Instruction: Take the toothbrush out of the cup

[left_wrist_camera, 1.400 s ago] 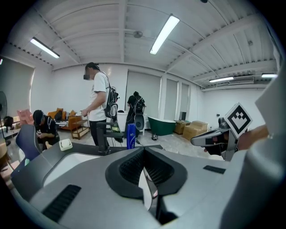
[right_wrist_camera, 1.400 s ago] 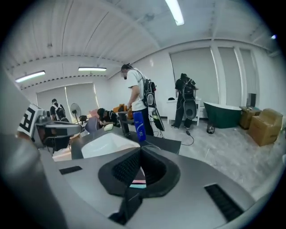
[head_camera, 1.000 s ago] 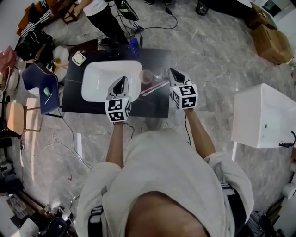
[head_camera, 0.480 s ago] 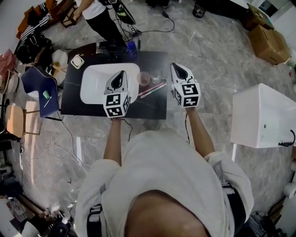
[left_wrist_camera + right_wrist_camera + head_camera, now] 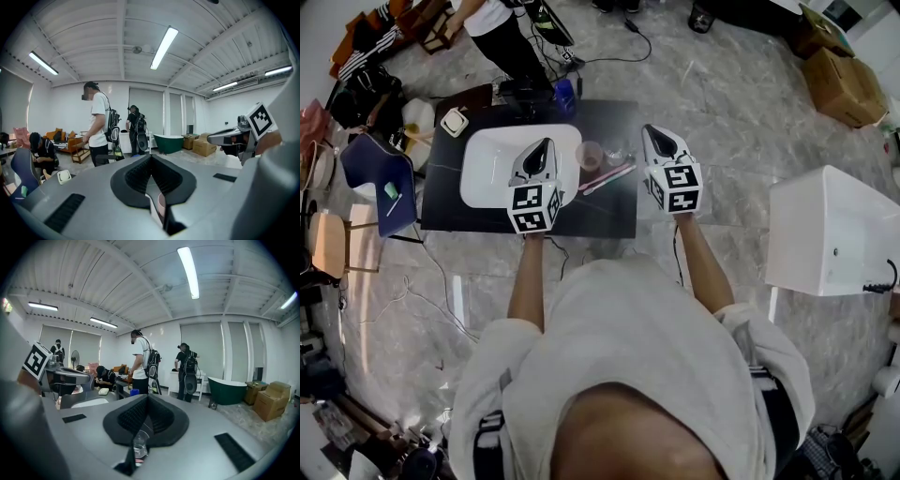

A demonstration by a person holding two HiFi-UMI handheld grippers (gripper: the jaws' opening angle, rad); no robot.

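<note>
1. right gripper view: the right gripper (image 5: 147,398) has its jaws pressed together with nothing pinched, and a clear glass (image 5: 139,444) peeks out low beyond them.
2. left gripper view: the left gripper (image 5: 150,158) is closed and empty as well, with the pink cup (image 5: 161,204) showing beneath the pads.
3. head view: the toothbrush (image 5: 609,177) lies flat on the black table (image 5: 609,217), out of the cup, just beside both cups and between the two grippers.
4. the white basin (image 5: 487,169) sits under the left gripper.

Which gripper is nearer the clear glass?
Right. The right gripper is just right of the glass; the left gripper is farther off to its left, past the pink cup.
</note>
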